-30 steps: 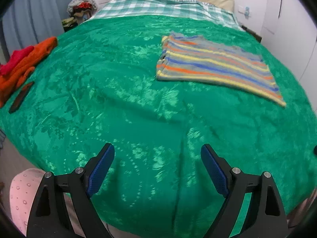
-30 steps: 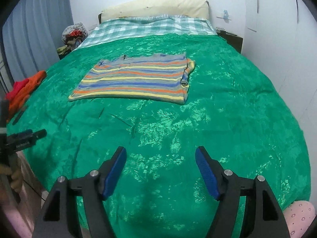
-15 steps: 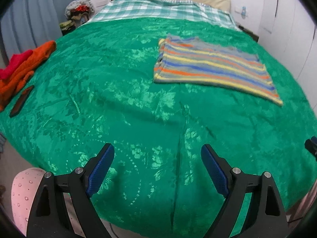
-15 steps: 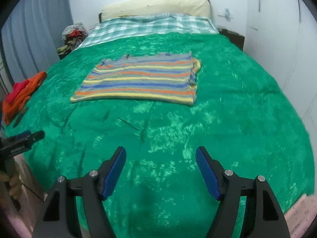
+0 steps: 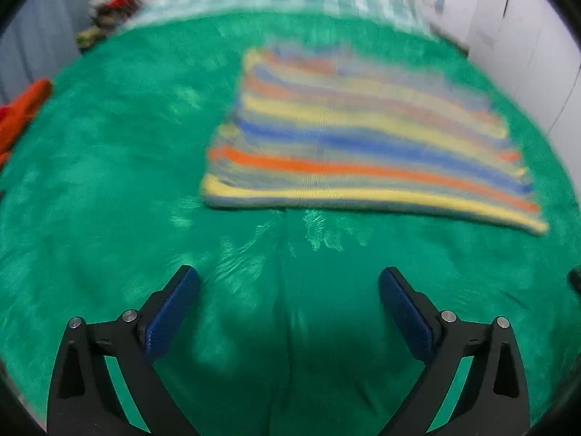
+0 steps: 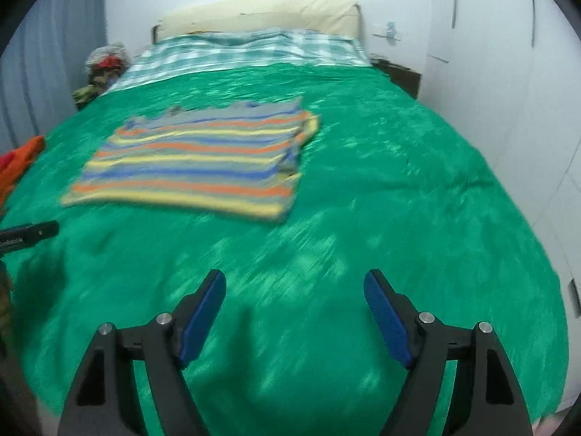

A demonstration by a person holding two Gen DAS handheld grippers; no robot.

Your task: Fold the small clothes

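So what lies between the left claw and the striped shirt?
Only bare green bedspread separates the left claw from the striped shirt, seen in the left wrist view.

We are in a home bedroom. A wide bed fills our view, spread with a green bedspread (image 6: pixel 381 200) over a checked sheet (image 6: pixel 247 51), with a cream headboard (image 6: pixel 261 12) against the white wall. A grey curtain (image 6: pixel 47 54) hangs on the left, and a heap of clothes (image 6: pixel 103 67) sits beside the bed.
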